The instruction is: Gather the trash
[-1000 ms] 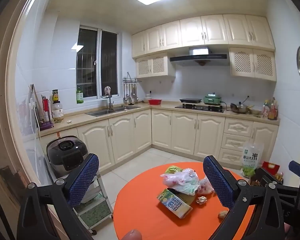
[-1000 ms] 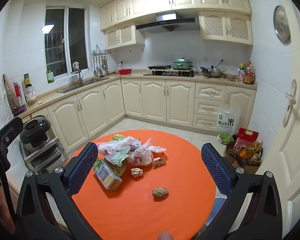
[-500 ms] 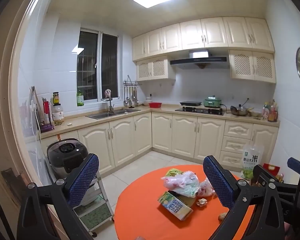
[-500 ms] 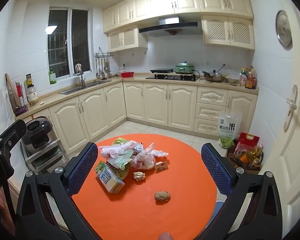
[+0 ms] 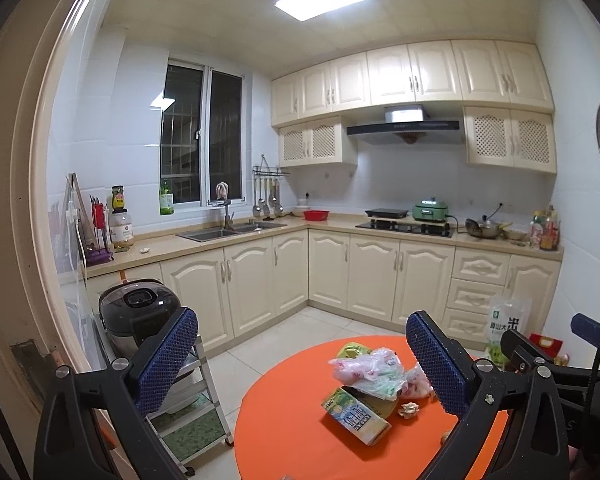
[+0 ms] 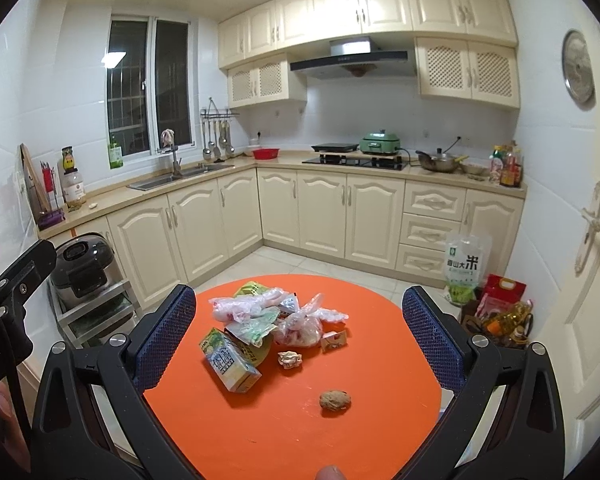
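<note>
A round orange table [image 6: 284,432] holds a pile of trash: a drink carton [image 6: 229,362], plastic bags [image 6: 256,306], a crumpled paper ball [image 6: 290,359], a small wrapper [image 6: 333,339] and a brown lump [image 6: 335,400]. My right gripper [image 6: 300,340] is open and empty, held above the table's near side. My left gripper [image 5: 300,364] is open and empty, left of the table; the carton [image 5: 356,420] and bags [image 5: 366,370] show between its fingers.
Cream kitchen cabinets [image 6: 324,208] run along the back and left walls. A rice cooker [image 5: 138,312] sits on a metal rack left of the table. A rice bag [image 6: 466,268] and groceries [image 6: 500,312] stand on the floor right. A door [image 6: 588,240] is at right.
Both grippers have tilted up and drawn back slightly, so the table and trash sit lower in both views. Nothing was picked up.
</note>
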Motion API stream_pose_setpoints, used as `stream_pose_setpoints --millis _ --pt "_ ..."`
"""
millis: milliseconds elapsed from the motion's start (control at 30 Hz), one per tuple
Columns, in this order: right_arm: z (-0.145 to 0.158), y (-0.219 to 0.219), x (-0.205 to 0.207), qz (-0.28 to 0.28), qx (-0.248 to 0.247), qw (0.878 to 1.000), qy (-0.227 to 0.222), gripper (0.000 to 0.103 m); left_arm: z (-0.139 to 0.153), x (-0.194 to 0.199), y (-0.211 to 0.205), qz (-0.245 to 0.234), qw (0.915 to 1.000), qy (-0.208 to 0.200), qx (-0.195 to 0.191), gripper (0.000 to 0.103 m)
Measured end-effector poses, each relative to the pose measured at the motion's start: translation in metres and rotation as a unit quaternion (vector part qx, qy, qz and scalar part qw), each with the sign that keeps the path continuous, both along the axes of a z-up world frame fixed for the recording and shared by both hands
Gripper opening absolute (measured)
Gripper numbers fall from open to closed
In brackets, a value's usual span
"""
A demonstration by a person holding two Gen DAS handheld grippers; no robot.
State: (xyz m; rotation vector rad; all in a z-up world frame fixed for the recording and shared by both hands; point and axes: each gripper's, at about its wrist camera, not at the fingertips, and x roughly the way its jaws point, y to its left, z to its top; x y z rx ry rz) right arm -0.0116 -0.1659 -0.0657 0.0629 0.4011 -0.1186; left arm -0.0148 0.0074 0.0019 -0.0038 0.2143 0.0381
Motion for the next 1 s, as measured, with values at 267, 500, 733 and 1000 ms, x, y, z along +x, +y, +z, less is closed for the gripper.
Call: stream_pose_setpoints --millis 267,500,733,1000 --pt "-0.002 0.0 0.007 0.008 0.001 1.0 0.003 0.103 -0.003 0.01 -0.002 0.002 1.0 0.008 0.0 0.102" --pt "-0.002 -0.001 0.013 0.009 0.001 1.0 0.006 0.103 -0.005 0.022 -0.002 -0.002 0.9999 0.014 -0.004 0.102" --pt "-0.005 -0.004 0.019 0.005 -0.002 1.0 0.01 0.103 -0.007 0.031 -0.001 -0.007 0.9998 0.02 -0.002 0.102" --pt "-0.019 -0.009 0.03 0.005 0.001 1.0 0.031 0.103 -0.017 0.048 0.001 -0.013 0.999 0.041 -0.008 0.102"
